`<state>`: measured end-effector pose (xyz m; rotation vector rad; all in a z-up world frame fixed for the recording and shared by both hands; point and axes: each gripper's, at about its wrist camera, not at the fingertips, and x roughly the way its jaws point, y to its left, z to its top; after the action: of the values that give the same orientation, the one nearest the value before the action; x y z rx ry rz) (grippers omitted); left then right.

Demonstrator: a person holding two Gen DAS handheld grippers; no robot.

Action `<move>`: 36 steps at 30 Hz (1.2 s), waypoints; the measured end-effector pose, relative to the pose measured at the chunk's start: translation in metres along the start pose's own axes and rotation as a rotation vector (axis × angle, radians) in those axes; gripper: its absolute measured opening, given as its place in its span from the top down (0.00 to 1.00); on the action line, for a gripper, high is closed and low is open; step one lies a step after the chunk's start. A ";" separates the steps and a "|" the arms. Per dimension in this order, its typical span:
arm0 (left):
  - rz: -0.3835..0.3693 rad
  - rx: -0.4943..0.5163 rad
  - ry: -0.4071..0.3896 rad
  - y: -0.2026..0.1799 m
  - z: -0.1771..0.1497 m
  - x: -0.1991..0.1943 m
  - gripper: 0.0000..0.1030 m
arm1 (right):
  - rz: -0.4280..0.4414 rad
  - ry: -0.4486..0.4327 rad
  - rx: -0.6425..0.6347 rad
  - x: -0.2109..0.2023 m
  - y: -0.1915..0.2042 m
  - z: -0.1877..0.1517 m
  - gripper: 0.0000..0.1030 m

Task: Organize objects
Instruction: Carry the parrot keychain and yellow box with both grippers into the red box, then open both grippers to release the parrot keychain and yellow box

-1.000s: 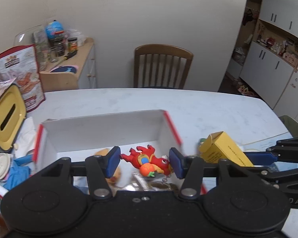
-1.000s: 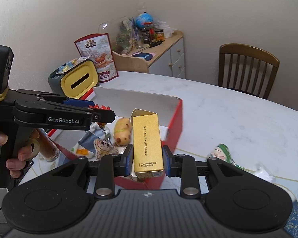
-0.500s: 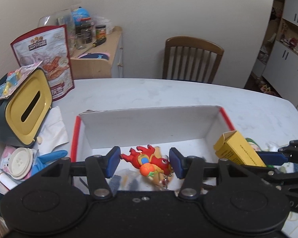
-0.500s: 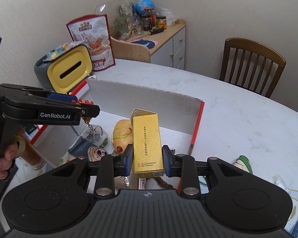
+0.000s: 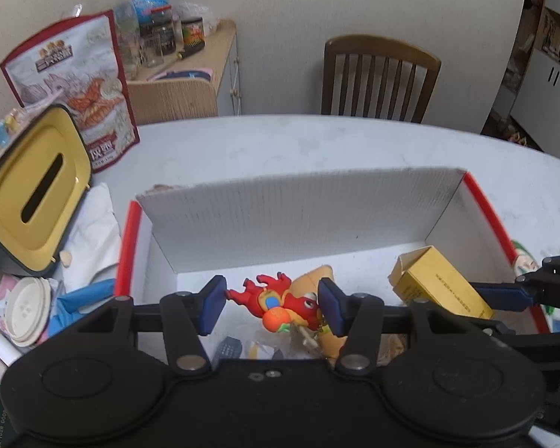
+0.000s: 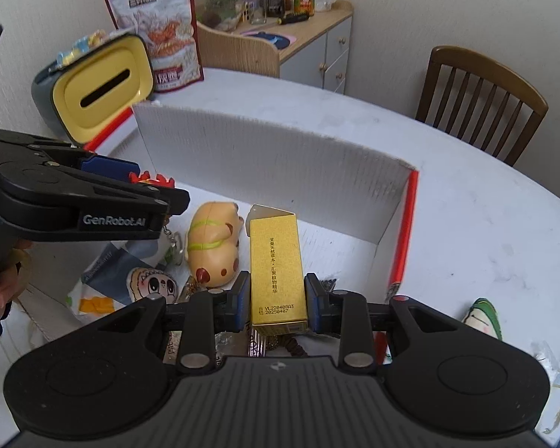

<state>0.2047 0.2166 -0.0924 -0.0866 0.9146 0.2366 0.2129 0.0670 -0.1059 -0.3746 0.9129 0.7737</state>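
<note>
A white cardboard box with red edges (image 5: 298, 216) (image 6: 261, 156) sits open on the table. My left gripper (image 5: 271, 304) is shut on a red toy keychain (image 5: 291, 302) and hangs over the box's near left part. In the right wrist view the left gripper (image 6: 160, 194) comes in from the left with the red toy (image 6: 149, 178) peeking out. My right gripper (image 6: 277, 300) is shut on a gold carton (image 6: 276, 261) (image 5: 440, 287), held over the box's right side. A tan plush (image 6: 212, 246) and a panda-face charm (image 6: 151, 283) lie inside.
A yellow-lidded tissue holder (image 5: 33, 194) and a snack bag (image 5: 78, 86) stand left of the box. A white lid (image 5: 26, 310) and blue wrapper lie at the near left. A green figure (image 6: 481, 317) rests right of the box. A wooden chair (image 5: 377, 78) stands behind the table.
Both grippers have moved forward and lower over the box, each keeping its object. The gold carton went from the box's right rim to above its inside.
</note>
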 end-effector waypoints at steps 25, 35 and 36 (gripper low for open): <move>-0.007 0.029 0.117 -0.005 -0.009 0.022 0.53 | 0.017 0.050 -0.049 0.012 0.010 -0.009 0.71; -0.005 0.020 0.093 -0.009 -0.013 0.007 0.42 | 0.031 0.007 -0.023 -0.017 0.001 -0.013 0.69; -0.004 0.020 0.086 -0.010 -0.013 0.004 0.41 | 0.033 0.003 -0.022 -0.020 0.000 -0.014 0.65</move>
<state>0.1992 0.2051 -0.1034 -0.0802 1.0019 0.2211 0.1977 0.0501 -0.0972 -0.3809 0.9164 0.8145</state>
